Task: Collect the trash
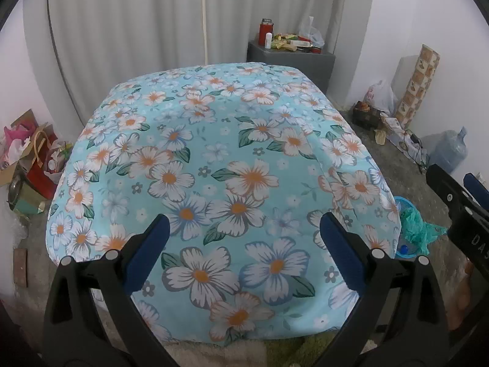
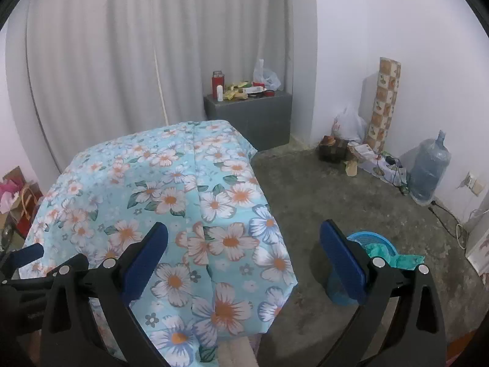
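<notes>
Hovering above the floral-covered surface (image 1: pixel 232 165), both grippers are held wide apart and empty, so the step in hand is judged to be the search for something to pick up, with no piece of trash yet approached. The cloth top of the surface is seen to carry nothing at all. The blue bin (image 2: pixel 371 246), lined with a green bag (image 2: pixel 394 258), stands on the floor just beside the near right corner of the surface; in the left wrist view it is partly hidden behind that corner at (image 1: pixel 408 235). Loose wrappers and small packets (image 2: pixel 241 88) lie on the grey cabinet (image 2: pixel 250 116) beyond the far right corner of the surface, and a heap of paper bags and crumpled tissue (image 1: pixel 27 159) is piled on the floor off its left edge. Which of these is meant as the trash cannot be told from these views. The left gripper (image 1: pixel 244 238) is spread to its full width over the near half of the surface, its jaws released and touching nothing. The right gripper (image 2: pixel 244 246) is likewise released, with one blue pad over the right edge of the surface and the other in front of the bin, nothing between them. The next move is judged to call for a reach away from the surface toward one of the cluttered spots, jaws kept spread until a piece is straddled.
</notes>
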`<state>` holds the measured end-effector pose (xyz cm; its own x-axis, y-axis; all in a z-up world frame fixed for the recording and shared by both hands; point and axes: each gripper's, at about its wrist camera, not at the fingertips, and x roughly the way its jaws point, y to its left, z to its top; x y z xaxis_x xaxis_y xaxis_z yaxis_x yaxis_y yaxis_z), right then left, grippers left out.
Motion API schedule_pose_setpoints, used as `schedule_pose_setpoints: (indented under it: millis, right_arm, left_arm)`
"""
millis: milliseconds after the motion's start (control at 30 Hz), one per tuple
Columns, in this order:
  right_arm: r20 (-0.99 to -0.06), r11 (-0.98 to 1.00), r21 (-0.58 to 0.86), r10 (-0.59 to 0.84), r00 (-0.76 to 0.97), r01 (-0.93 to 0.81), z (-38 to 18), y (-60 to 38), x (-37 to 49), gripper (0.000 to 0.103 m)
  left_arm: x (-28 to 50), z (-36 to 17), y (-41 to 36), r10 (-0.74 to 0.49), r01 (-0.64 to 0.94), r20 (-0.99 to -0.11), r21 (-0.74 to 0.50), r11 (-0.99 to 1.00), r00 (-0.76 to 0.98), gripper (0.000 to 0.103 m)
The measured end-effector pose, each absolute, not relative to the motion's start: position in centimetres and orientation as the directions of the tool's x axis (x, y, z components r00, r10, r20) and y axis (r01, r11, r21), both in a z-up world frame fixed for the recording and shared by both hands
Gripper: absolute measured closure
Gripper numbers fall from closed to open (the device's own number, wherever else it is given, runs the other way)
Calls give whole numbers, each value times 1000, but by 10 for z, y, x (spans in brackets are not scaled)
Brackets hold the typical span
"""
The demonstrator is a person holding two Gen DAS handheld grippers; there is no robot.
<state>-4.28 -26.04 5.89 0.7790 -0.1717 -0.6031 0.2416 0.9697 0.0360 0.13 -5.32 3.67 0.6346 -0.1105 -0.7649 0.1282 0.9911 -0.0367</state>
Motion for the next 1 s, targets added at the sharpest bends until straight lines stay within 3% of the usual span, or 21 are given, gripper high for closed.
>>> schedule_pose_setpoints:
  millis: [733,1000]
  right_arm:
    - [-641,978,-9,-166,749,209,51,-249,-43,6]
    - [-699,978,-45,-176,693,202,43,-253,-46,6]
  left_arm:
    - [-2,37,-54,-119,138,-771,-41,990,626,9]
    - [-5,30,-58,-134,167,-795,-42,985,591,9]
